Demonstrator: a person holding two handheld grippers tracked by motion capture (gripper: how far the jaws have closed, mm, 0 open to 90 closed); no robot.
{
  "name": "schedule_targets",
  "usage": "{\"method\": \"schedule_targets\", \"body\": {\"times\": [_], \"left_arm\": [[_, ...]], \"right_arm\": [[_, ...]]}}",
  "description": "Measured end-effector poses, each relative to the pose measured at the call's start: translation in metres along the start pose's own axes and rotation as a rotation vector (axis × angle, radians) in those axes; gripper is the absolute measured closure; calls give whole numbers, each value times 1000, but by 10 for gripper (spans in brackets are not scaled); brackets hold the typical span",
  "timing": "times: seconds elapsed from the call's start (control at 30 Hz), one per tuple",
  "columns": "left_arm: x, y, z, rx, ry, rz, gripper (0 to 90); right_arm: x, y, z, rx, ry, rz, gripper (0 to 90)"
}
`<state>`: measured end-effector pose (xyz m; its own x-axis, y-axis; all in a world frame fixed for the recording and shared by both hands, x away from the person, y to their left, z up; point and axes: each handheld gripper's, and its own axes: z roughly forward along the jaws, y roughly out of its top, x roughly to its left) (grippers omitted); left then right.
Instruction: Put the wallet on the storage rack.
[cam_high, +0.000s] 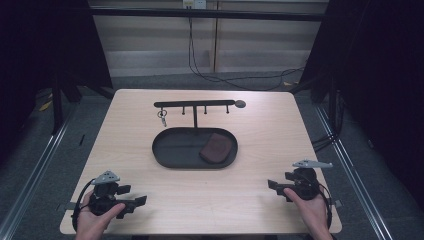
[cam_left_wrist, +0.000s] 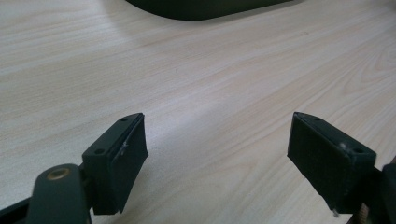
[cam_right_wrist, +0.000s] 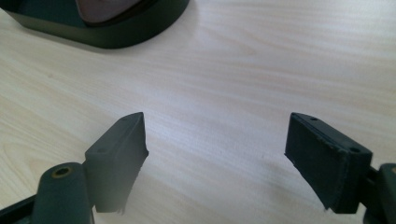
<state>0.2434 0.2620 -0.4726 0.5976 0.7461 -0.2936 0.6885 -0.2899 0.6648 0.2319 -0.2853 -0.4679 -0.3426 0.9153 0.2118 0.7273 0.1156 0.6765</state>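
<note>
While the brown pouch (cam_high: 216, 147) lay in the right end of the black oval tray (cam_high: 170, 155) at the middle of the tabletop (cam_high: 250, 200), both tools rested well apart from it at the near edge. The left hand-held gripper (cam_high: 141, 200) sat at the near left corner, its jaws pointing right across the wood; the right hand-held gripper (cam_high: 272, 184) sat at the near right corner, its jaws pointing left toward the tray. Each was held in a hand, and each had its jaws spread wide with nothing between them.

From the right gripper view, the tray's wall (cam_right_wrist: 116, 35) and a slice of the pouch (cam_right_wrist: 100, 7) appeared at the top left. From the left gripper view, the tray's rim (cam_left_wrist: 201, 8) showed as a dark band at the top. The high view added the rack behind the tray, a black bar on a post (cam_high: 195, 105), with keys (cam_high: 162, 116) hanging near its left end.
</note>
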Motion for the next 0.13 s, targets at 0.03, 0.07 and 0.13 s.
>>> {"method": "schedule_targets", "body": {"times": [0.03, 0.07, 0.13], "left_arm": [[0, 0, 0, 2, 0, 11, 196], [0, 0, 0, 2, 0, 11, 196], [-1, 0, 0, 0, 0, 16, 196]], "right_arm": [[0, -1, 0, 3, -10, -5, 199], [-1, -2, 0, 1, -16, -8, 198], [-2, -3, 1, 5, -21, -4, 197]]}}
